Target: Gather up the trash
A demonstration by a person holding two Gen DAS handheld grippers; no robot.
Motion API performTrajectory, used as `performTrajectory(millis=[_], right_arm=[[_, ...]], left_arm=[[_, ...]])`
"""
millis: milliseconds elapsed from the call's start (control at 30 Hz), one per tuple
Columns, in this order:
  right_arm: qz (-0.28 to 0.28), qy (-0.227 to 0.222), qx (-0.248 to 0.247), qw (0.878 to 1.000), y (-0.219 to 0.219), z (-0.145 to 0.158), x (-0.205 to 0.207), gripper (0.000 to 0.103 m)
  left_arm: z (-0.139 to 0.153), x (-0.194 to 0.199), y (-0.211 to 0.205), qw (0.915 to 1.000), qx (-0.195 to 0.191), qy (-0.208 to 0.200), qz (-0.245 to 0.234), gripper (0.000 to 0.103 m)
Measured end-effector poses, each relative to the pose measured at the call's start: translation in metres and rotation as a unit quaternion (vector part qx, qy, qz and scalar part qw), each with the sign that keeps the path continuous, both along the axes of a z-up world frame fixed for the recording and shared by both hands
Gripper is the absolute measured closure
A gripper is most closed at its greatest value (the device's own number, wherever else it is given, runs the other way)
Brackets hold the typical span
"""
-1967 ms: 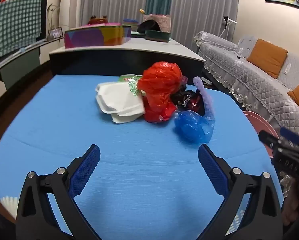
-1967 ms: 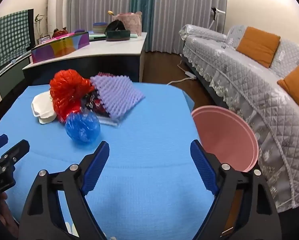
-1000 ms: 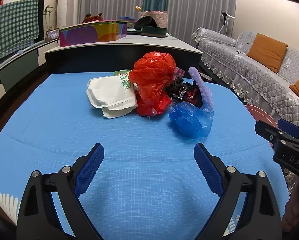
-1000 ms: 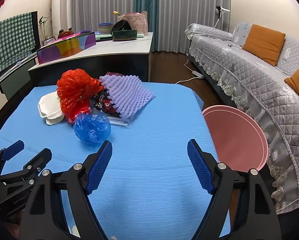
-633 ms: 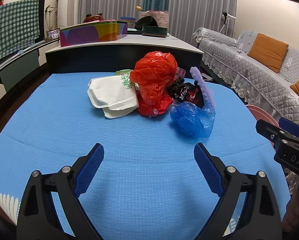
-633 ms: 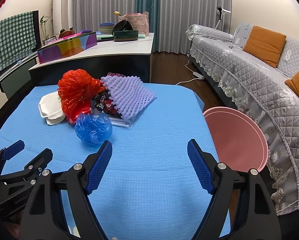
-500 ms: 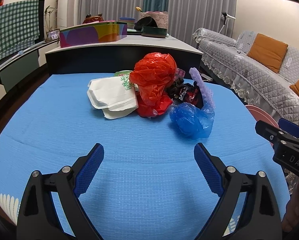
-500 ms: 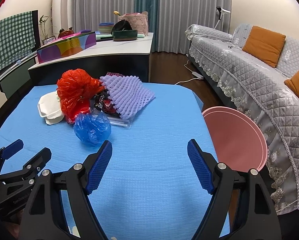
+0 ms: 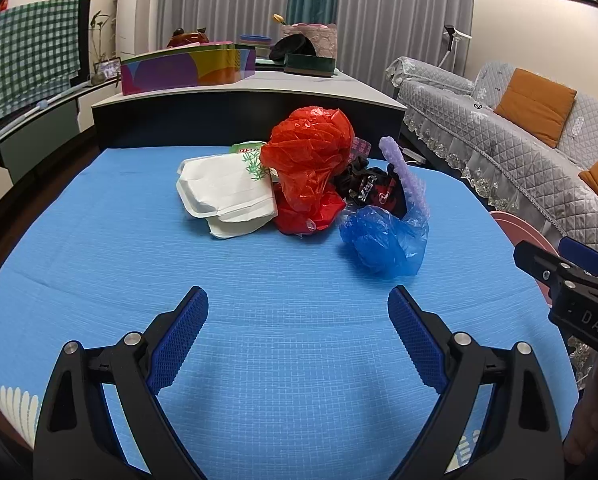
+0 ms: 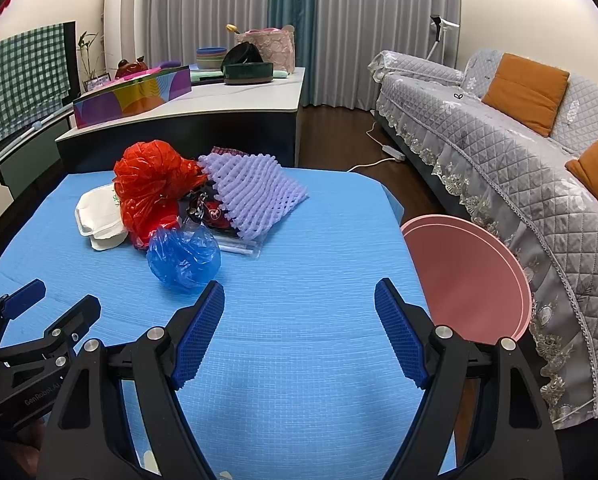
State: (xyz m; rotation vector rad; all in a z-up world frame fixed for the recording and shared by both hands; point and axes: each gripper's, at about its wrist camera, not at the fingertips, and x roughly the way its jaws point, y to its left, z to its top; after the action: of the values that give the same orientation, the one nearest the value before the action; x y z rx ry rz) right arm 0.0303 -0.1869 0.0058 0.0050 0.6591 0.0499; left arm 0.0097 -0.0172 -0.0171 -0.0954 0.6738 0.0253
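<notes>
The trash, a small heap in the middle of the blue-clothed table [image 9: 99, 248] toward its far edge, reads left to right as a white foam clamshell box [image 9: 225, 192], a crumpled red plastic bag [image 9: 309, 160], a dark printed wrapper [image 9: 373, 192], a crumpled blue plastic bag [image 9: 381, 238] and a lilac foam fruit net [image 10: 255, 192]. All look light and soft; the box is stiffer but probably crushable, best pinched at its rim. The slippery bags want a bite on a bunched fold. The left gripper [image 9: 297, 326] and right gripper [image 10: 299, 320] both hover wide and empty near the table's near edge; the pink round bin [image 10: 467, 276] stands off its right edge.
</notes>
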Motion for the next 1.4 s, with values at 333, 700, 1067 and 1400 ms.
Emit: performTrajectory(millis=[333, 700, 1067, 1400], right_arm=[[0.0, 0.0, 0.0, 1.0, 0.001, 0.0, 0.0, 0.026], [0.004, -0.002, 0.005, 1.0, 0.002, 0.003, 0.002, 0.031], [0.02, -0.028, 0.03, 0.999, 0.014, 0.021, 0.043, 0.045], [0.049, -0.023, 0.014, 0.998, 0.034, 0.012, 0.09, 0.044]], left_arm=[[0.002, -0.001, 0.001, 1.0, 0.0, -0.002, 0.0, 0.015], [0.004, 0.0, 0.003, 1.0, -0.004, -0.003, 0.003, 0.016], [0.013, 0.028, 0.028, 0.9993, -0.003, -0.011, 0.037, 0.035], [0.014, 0.07, 0.073, 0.9961, 0.002, -0.014, 0.087, 0.049]])
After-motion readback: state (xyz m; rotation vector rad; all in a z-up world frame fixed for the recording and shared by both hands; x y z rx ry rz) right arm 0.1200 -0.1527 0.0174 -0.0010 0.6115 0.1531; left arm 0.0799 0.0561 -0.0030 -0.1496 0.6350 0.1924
